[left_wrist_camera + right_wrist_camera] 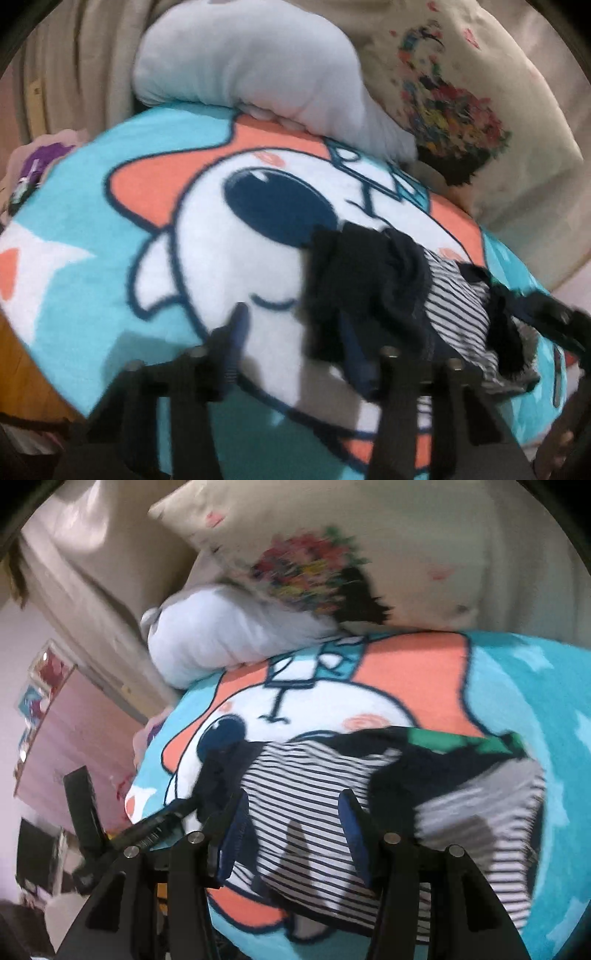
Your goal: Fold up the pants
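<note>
Pants (314,794), striped with dark navy parts, lie bunched on the cartoon blanket (92,206) covering the bed. Left tongs (291,332) are spread apart, dark cloth edge near the right finger, not gripped. Right tongs (295,812) are released, hovering over the stripes. White pillow (240,70) and floral pillow (424,561) sit behind.

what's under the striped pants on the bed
The striped pants lie on the cartoon blanket, covering part of its white and orange print. Dark clothing lies bunched with them. Anything beneath the blanket is hidden.
</note>
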{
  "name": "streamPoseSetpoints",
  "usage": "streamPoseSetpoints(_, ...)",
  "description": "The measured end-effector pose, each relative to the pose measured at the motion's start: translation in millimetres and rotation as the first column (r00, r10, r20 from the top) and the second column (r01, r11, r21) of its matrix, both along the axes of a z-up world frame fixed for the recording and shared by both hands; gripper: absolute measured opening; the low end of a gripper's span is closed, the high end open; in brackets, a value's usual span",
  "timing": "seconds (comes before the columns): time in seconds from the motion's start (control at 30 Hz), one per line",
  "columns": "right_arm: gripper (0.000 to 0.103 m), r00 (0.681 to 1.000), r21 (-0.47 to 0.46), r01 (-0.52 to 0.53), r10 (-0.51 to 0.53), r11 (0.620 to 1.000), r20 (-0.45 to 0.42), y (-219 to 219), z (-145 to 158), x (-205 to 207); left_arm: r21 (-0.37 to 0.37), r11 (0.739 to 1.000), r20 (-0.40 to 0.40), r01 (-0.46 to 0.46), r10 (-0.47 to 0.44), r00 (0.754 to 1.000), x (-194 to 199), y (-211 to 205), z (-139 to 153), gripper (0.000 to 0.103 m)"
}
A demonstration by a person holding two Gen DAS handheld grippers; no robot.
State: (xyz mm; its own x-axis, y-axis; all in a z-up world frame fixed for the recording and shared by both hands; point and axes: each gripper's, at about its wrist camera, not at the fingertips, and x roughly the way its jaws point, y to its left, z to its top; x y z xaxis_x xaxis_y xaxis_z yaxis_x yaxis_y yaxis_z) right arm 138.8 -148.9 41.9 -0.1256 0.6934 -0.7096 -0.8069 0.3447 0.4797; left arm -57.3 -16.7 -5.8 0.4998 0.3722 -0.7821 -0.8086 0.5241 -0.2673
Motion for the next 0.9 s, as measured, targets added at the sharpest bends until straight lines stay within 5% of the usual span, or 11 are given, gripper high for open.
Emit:
streamPoseSetpoints(0.2, 0.063, 0.985, -0.110, -0.159, 0.165, 0.981, 0.054, 70.0, 1.4, -43.1, -0.018, 1.000, 0.040, -0.005, 0.006, 0.999, -25.1, 5.7, 1.7, 0.038)
streamPoseSetpoints(0.4, 0.069, 0.961, -0.308, -0.241, 0.271, 0.920, 0.058, 138.9, -19.8, -73.1, -0.066, 0.997, 0.080, -0.040, 0.045, 0.996, -55.4, 15.8, -6.6, 0.040)
streamPoseSetpoints(0.53, 0.079, 0.946, -0.443, -0.234, 0.308, 0.865, 0.101, 172.9, -38.6, -86.8, -0.055, 0.998, 0.120, -0.028, 0.034, 0.992, -58.2, 9.3, -4.6, 0.055)
streamPoseSetpoints(0.7, 0.085, 0.901, -0.559, -0.219, 0.386, 0.800, 0.199, 188.9, -52.0, -110.3, -0.059, 0.998, 0.157, 0.016, -0.006, 0.988, -49.8, 0.8, -5.4, 0.061)
streamPoseSetpoints(0.77, 0.081, 0.878, -0.576, -0.232, 0.424, 0.784, 0.223, 189.8, -50.9, -115.9, -0.056, 0.998, 0.169, 0.038, -0.028, 0.985, -43.1, -3.6, -5.0, 0.062)
streamPoseSetpoints(0.9, 0.046, 0.868, -0.566, -0.248, 0.439, 0.786, 0.230, 181.8, -41.4, -110.9, -0.061, 0.993, 0.190, 0.099, -0.086, 0.978, -26.2, -13.3, -4.1, 0.063)
